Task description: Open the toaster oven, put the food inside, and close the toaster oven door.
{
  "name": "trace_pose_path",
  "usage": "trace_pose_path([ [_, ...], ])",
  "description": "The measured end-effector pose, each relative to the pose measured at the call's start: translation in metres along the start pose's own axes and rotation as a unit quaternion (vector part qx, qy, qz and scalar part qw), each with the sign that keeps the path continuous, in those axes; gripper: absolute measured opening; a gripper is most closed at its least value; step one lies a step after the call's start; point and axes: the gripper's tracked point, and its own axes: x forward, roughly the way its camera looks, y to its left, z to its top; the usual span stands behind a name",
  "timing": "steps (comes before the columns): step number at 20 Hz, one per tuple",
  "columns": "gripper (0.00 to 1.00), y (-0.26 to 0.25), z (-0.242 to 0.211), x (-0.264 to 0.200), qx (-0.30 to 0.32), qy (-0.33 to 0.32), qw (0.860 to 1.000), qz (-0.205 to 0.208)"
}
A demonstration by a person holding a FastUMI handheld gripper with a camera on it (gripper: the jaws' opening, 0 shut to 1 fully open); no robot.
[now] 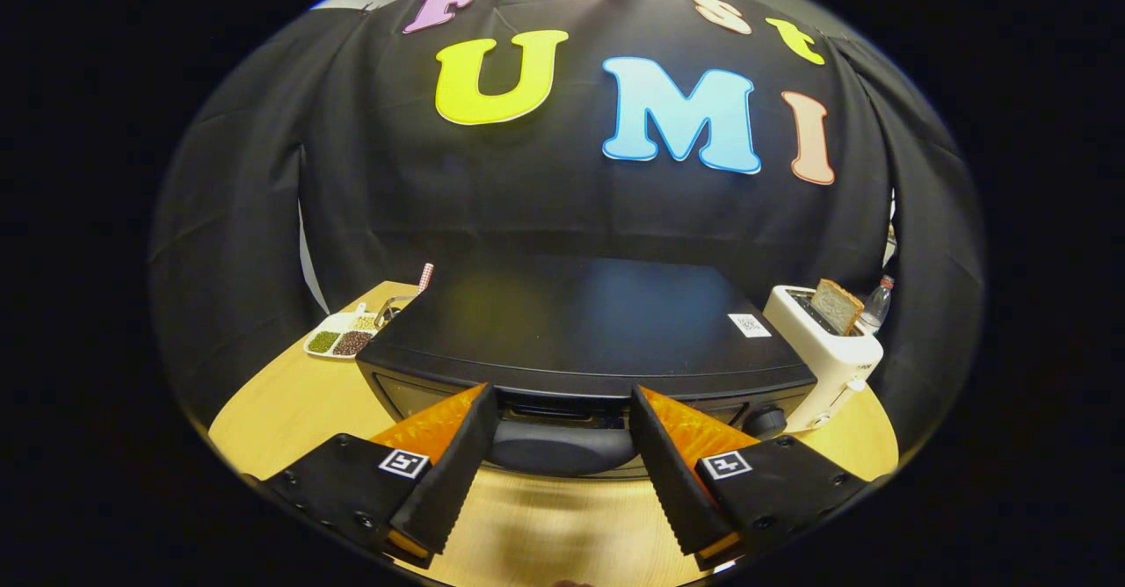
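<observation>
A black toaster oven stands on the wooden table, seen from above its front. Its dark rounded door handle juts out from the top of the door and lies between my two fingers. My gripper is open, one fingertip on each side of the handle, and neither pad visibly presses on it. The door looks closed. The food for the oven cannot be made out with certainty.
A white pop-up toaster with a slice of bread in its slot stands right of the oven, a clear bottle behind it. Left of the oven lies a white divided dish of beans. Bare wooden table lies in front.
</observation>
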Motion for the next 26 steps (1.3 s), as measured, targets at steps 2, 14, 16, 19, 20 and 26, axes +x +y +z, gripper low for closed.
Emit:
trace_pose_path([
  [2,0.97,0.002,0.000,-0.001,-0.002,0.006,1.000,0.004],
  [14,0.97,0.004,-0.028,-0.027,-0.003,0.045,0.999,0.018],
  [16,0.97,0.005,-0.037,-0.036,0.008,0.048,0.999,0.018],
  [19,0.97,0.007,-0.045,-0.042,0.001,0.051,0.999,0.020],
  [20,0.97,0.006,-0.049,-0.046,0.003,0.052,0.998,0.020],
  [26,0.97,0.010,-0.085,-0.064,-0.011,0.088,0.996,0.023],
])
